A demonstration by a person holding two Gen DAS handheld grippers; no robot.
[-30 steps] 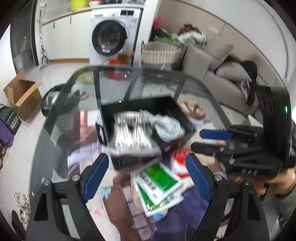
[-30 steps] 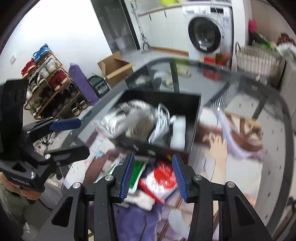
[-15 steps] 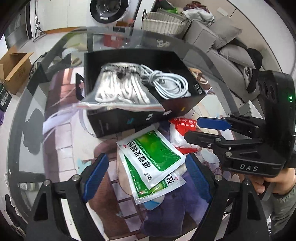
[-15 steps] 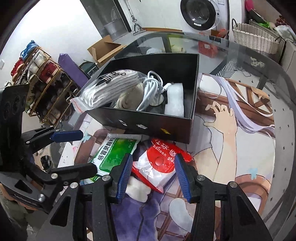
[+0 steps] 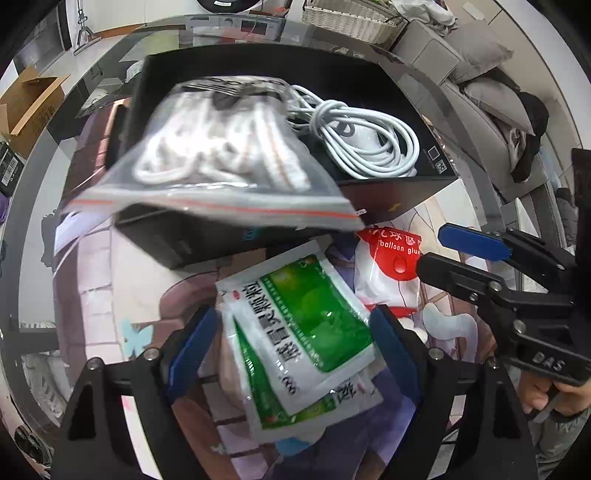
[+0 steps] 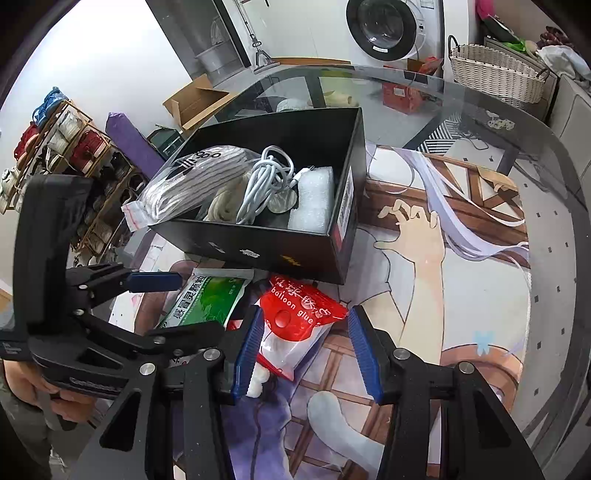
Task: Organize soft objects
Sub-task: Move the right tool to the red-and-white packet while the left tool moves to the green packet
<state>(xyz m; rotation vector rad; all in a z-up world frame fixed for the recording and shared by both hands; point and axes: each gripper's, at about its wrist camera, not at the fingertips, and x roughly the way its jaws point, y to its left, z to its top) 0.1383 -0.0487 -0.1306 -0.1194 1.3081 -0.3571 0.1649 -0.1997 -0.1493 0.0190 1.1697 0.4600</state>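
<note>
**Both grippers open above packets**

Left gripper [image 5: 291, 354] spread wide, straddling the green sachets [image 5: 310, 317], pads not touching. Right gripper [image 6: 306, 350] parted around the red balloon-glue packet [image 6: 295, 325], no contact seen. Both packets lie on the printed mat [image 6: 461, 288], just beside the black box [image 6: 295, 251] holding the white cable [image 6: 266, 181] and zip bag [image 6: 184, 188].

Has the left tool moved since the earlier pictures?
Yes. The left tool came down toward the green sachets, judged against the black cardboard box.

Washing machine [image 6: 388, 29], wicker basket [image 6: 495, 72], shoe rack [image 6: 62, 147], cardboard box [image 6: 195, 99].
</note>
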